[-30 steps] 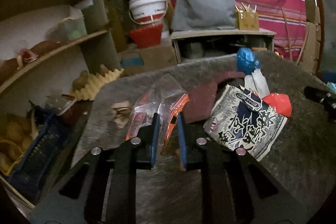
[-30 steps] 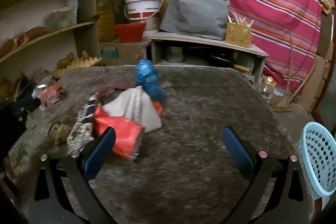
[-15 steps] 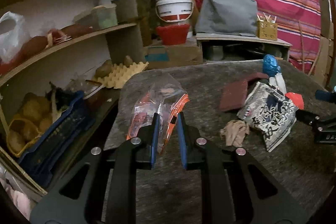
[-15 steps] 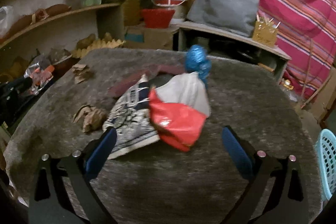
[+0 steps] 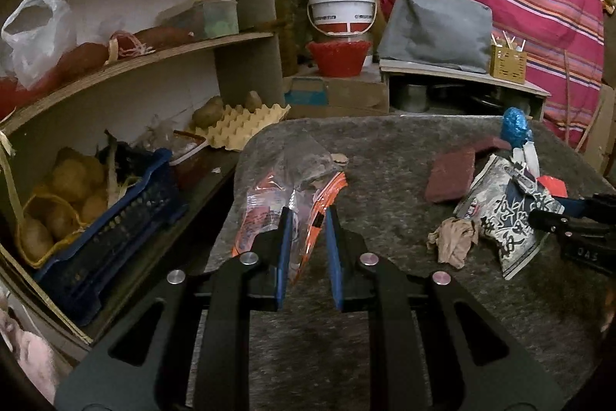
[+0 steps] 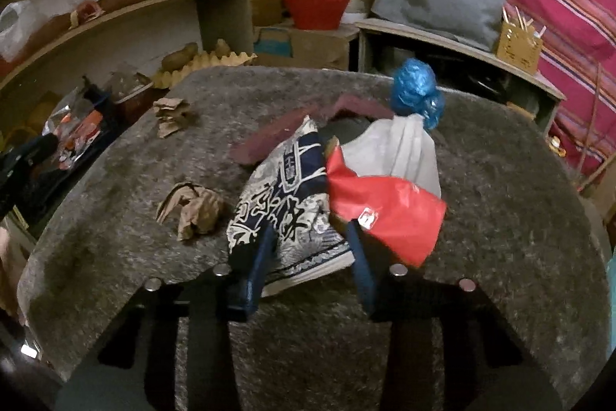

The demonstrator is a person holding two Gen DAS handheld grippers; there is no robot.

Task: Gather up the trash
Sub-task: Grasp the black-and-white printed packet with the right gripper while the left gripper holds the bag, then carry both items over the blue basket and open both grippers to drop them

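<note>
Here the left gripper point(image 5: 310, 218) grips a clear wrapper point(image 5: 287, 187), print unreadable; the right gripper point(image 6: 310, 237) jaws are closing around a patterned packet point(image 6: 285, 210).

Bench point(image 6: 500, 218): grey felt-like top, rounded corners. Lying directly on it: crumpled brown paper wad point(image 6: 194, 208) near left edge; second crumpled brown paper scrap point(image 6: 171, 114) farther back; blue-and-white printed packet point(image 6: 285, 203) at centre, overlapped by red plastic bag point(image 6: 385, 210); white bag point(image 6: 400, 149) and blue foil wrapper point(image 6: 415, 91) behind; dark red flat pads point(image 6: 269, 137) beneath the packet's far end.
</note>
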